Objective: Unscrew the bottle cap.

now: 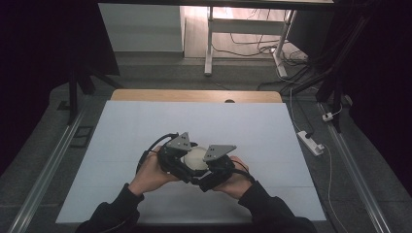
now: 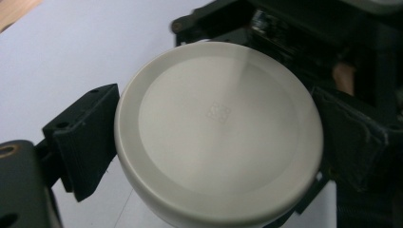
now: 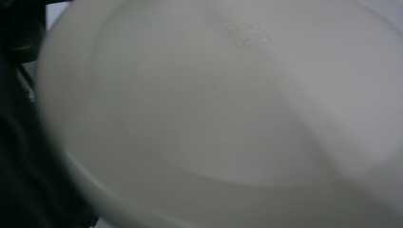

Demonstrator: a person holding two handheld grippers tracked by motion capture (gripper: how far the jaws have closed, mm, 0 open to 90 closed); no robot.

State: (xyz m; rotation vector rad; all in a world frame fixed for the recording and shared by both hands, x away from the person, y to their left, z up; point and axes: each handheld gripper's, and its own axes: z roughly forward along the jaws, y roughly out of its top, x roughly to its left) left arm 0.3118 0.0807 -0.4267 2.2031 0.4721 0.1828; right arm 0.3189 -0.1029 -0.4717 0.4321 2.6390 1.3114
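Two tools (image 1: 194,162) around white lid (image 2: 216,128)

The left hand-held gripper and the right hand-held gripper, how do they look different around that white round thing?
The left hand-held gripper sits at the left of the white round lid; the right hand-held gripper sits at its right and nearer the person. In the left gripper view, black jaws flank the lid's rim; in the right gripper view, the lid is closer and blurred, so that grip cannot be judged. Both carry grey three-cornered plates.
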